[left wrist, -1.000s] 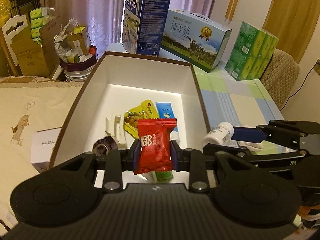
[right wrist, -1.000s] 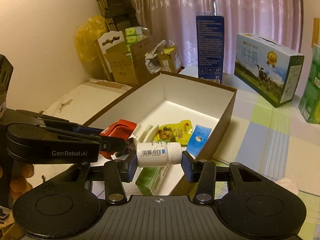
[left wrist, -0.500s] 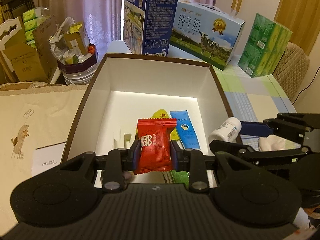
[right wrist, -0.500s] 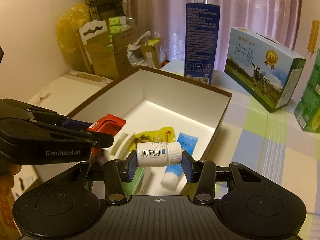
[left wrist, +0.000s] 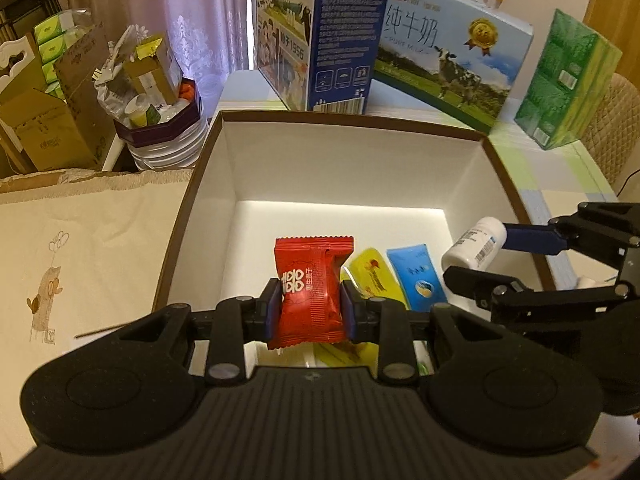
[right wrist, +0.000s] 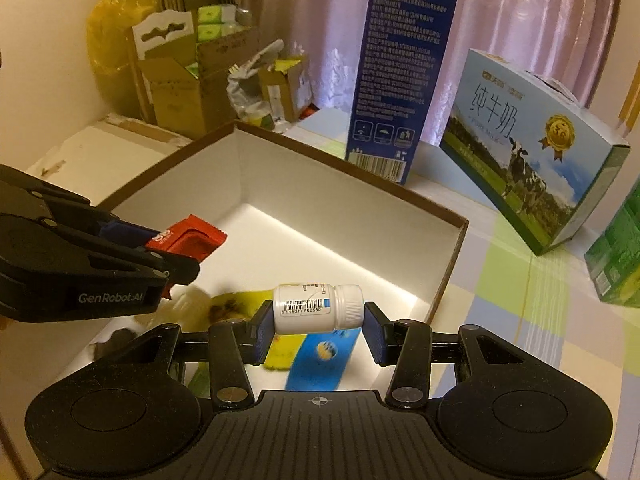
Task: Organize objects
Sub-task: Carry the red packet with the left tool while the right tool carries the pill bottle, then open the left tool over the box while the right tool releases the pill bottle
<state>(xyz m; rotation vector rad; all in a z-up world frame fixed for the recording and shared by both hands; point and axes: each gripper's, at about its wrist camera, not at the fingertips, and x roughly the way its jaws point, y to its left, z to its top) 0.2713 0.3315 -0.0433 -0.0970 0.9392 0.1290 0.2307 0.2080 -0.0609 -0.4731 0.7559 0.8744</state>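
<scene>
Left gripper [left wrist: 310,312] is clamped on a red candy packet [left wrist: 312,290], jaws pressed to its two sides, packet upright between the pads. It hangs over the near part of the open box [left wrist: 224,200], a brown-edged box with white inside walls and floor. In the right wrist view the same packet [right wrist: 188,238] sticks out from the left gripper's fingers at left, above the box floor.

Right gripper [right wrist: 318,330] grips a white pill bottle [right wrist: 318,308] lying sideways, cap to the right, barcode label facing the camera; jaws closed onto its base and cap. From the left wrist view the bottle [left wrist: 474,248] sits at the box's right wall, about level with the rim, tilted with its cap up and right.

On the box floor: a yellow sachet [left wrist: 370,274] and a blue sachet [left wrist: 416,278] side by side, just right of the red packet and partly under the grippers. Something green shows at the near edge below the grippers, too hidden to tell. Far half of the box floor is bare.

Behind the box on the checked tablecloth [right wrist: 520,300]: a tall dark blue carton [left wrist: 320,32] upright, a light blue milk carton with a cow [left wrist: 452,56] to its right, green tissue packs [left wrist: 568,80] at far right. Left of the box a cream cloth with a cartoon print [left wrist: 80,248]; far left, cardboard boxes [left wrist: 48,120] and clutter.
</scene>
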